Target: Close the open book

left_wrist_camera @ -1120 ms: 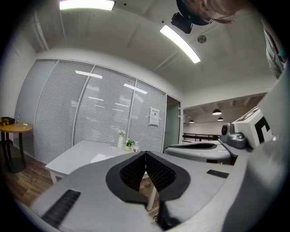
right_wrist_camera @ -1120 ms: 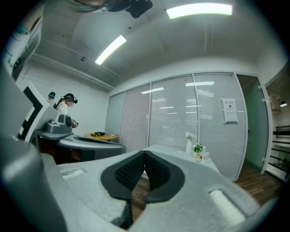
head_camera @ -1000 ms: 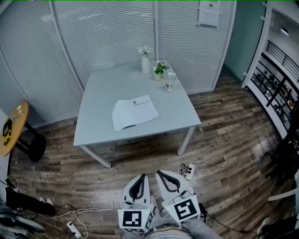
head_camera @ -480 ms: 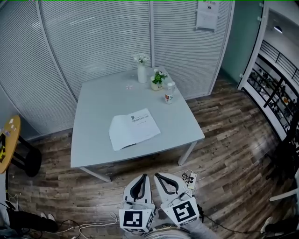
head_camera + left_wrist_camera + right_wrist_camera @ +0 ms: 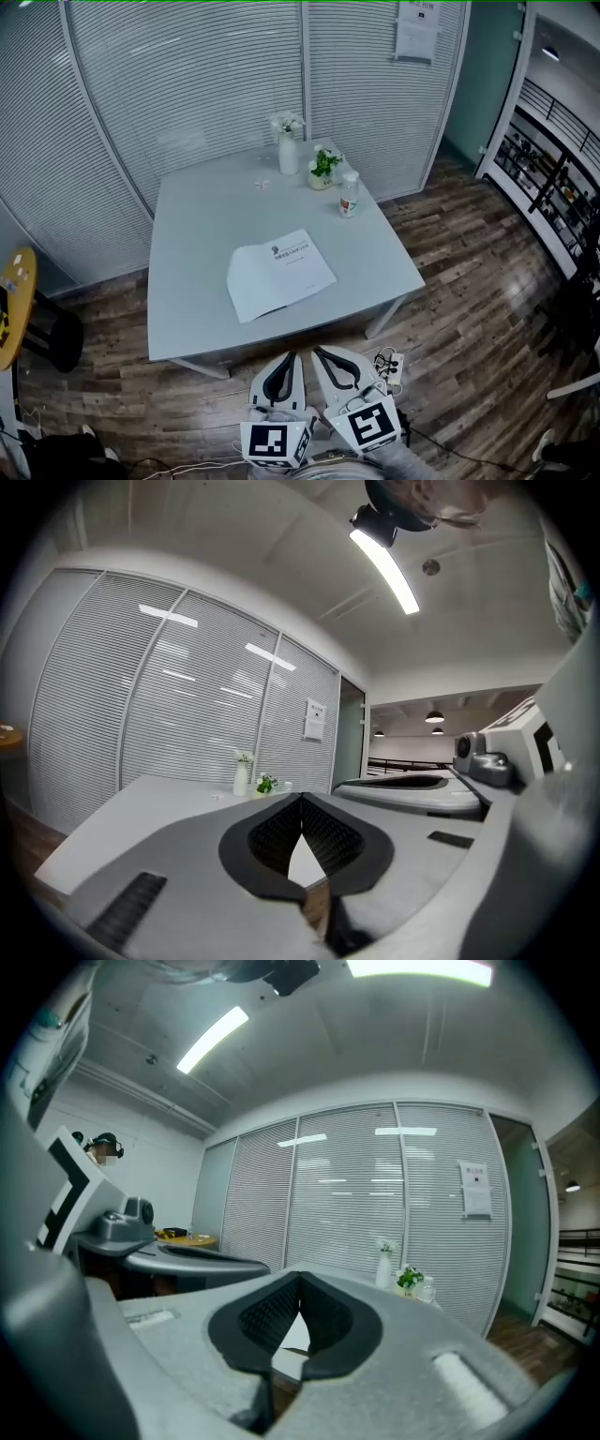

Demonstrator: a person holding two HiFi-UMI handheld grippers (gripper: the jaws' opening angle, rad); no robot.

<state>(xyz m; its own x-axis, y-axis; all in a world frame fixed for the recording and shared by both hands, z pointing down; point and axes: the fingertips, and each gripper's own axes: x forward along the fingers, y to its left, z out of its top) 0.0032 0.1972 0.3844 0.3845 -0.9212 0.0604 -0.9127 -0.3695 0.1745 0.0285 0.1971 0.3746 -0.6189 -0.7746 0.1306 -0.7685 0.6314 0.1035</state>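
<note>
open book dead ahead, both grippers short of the worktop
book (image 5: 279, 275) lies flat near the worktop (image 5: 202, 216) front edge, spread slanting lower-left to upper-right; left gripper (image 5: 289, 357) and right gripper (image 5: 319, 352), both closed and empty, side by side below it.

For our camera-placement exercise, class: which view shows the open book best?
The head view: it looks down on the open book, both pages showing on the table. Both gripper views look level; their jaws block nearly all of it.

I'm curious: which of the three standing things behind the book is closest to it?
The clear bottle, rightmost; the potted plant and white vase stand farther back.
</note>
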